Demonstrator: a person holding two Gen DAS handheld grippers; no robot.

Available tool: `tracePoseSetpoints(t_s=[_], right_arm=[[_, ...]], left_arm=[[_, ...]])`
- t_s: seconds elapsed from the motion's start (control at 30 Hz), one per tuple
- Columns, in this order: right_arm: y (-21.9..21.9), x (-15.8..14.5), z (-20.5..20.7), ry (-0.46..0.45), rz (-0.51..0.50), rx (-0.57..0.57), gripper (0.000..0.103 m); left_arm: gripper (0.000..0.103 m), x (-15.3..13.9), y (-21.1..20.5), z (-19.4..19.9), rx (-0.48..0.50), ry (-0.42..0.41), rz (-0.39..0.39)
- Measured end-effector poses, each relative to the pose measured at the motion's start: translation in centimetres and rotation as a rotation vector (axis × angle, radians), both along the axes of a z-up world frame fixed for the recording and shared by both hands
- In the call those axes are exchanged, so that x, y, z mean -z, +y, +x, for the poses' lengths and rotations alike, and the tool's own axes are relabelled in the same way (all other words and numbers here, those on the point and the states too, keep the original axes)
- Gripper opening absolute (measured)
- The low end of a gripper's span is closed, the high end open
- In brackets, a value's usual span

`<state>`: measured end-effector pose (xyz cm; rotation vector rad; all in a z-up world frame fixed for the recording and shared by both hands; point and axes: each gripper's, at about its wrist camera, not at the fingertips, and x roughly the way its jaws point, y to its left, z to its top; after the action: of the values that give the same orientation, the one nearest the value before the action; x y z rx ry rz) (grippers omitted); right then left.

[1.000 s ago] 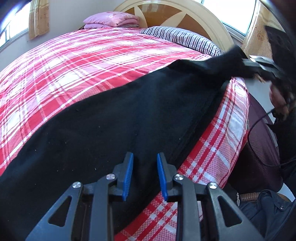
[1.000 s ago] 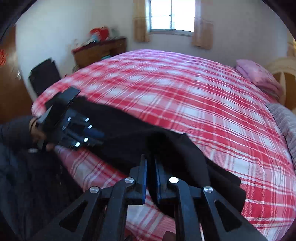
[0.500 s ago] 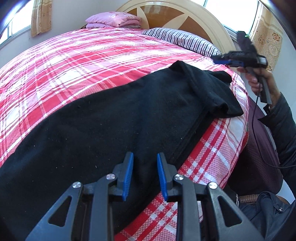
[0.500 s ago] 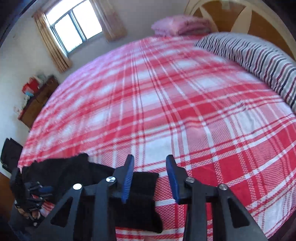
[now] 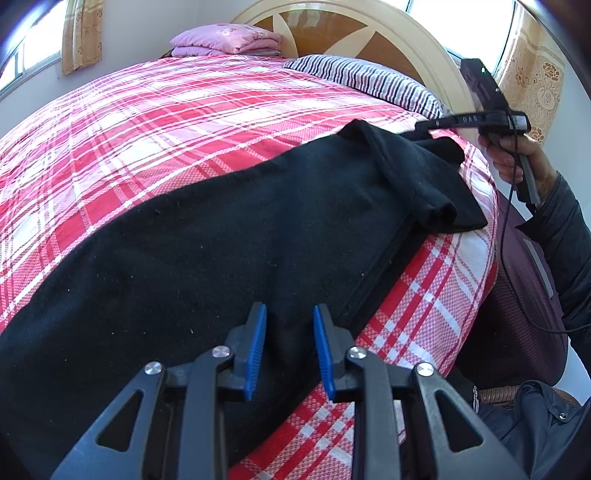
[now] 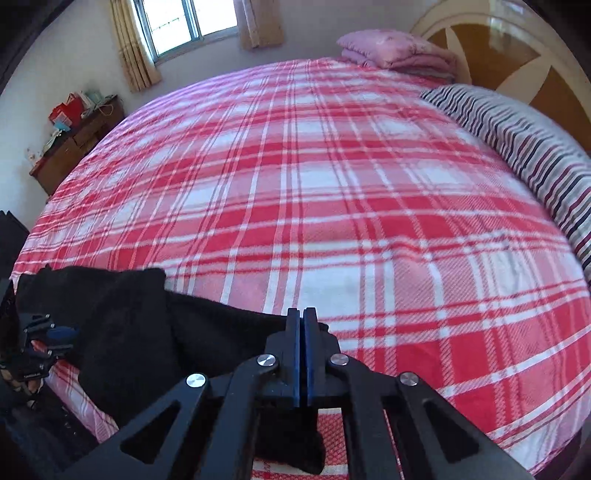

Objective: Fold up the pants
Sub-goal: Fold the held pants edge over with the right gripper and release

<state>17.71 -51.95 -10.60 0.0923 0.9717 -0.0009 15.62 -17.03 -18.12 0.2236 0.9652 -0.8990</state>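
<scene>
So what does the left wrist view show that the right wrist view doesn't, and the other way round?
Only the left wrist view: the left gripper close up with its jaws apart over the black pants, a hand holding the right gripper at the pants' far end, and a dark sleeve.

Only the right wrist view: the right gripper's jaws closed together, a window with curtains, and a cluttered wooden dresser.

Both: the pants, red plaid bedspread, striped pillow, folded pink blanket and headboard.

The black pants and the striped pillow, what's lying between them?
Only bare red plaid bedspread separates black pants from striped pillow, clearest in the left wrist view.
</scene>
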Motion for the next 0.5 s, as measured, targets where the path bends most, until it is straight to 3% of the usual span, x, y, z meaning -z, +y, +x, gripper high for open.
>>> tracePoseSetpoints(t_s=[0.2, 0.37, 0.5], right_arm=[[0.5, -1.0, 2.3, -0.054, -0.101, 0.061, 0.001], [0.9, 1.7, 4.5, -0.009, -0.247, 0.094, 0.000], [-1.3, 2.2, 3.8, 0.014, -0.214, 0.179, 0.000]], left_arm=[[0.028, -0.1, -0.2, -0.1, 0.000, -0.002, 0.005], [0.028, -0.1, -0.1, -0.1, -0.005, 0.000, -0.002], [0.028, -0.2, 0.4, -0.1, -0.014, 0.005, -0.013]])
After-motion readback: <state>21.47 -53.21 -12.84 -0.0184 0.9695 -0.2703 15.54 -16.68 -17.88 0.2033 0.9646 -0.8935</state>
